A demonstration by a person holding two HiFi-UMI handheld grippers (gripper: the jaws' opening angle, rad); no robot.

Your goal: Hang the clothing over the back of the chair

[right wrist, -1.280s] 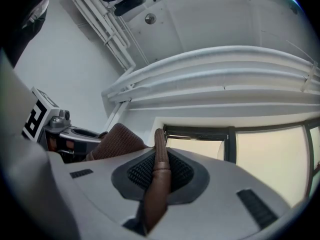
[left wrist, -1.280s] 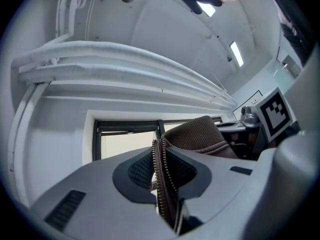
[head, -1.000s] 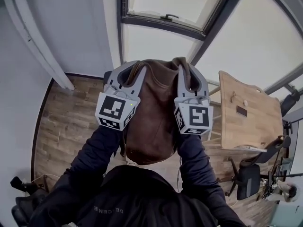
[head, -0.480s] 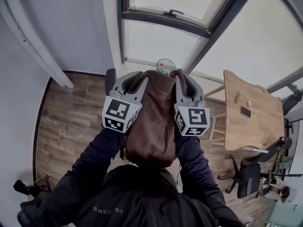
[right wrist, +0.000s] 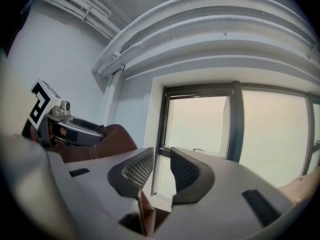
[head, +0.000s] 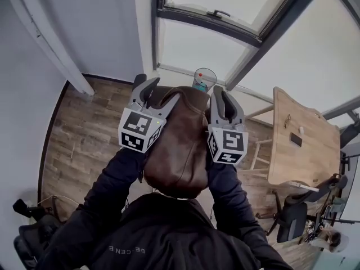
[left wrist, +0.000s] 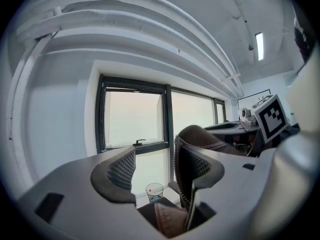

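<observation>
Head view: brown clothing [head: 179, 145] draped between left gripper [head: 151, 89] and right gripper [head: 224, 99]; beyond, clear cup [head: 205, 79] below window [head: 194, 44]; wooden table [head: 301, 145] rightward.
Left gripper view: just opened wide, clothing slack low between jaws.
Right gripper view: just opened narrowly, clothing at jaw roots.

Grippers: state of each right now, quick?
Left gripper: open, jaws just opened; brown garment lies loose between them.
Right gripper: open, jaws just opened; brown garment edge low between them, not pinched.

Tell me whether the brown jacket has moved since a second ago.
Yes. In the head view the brown jacket has dropped away from the window frame, uncovering the clear cup it hid.
</observation>
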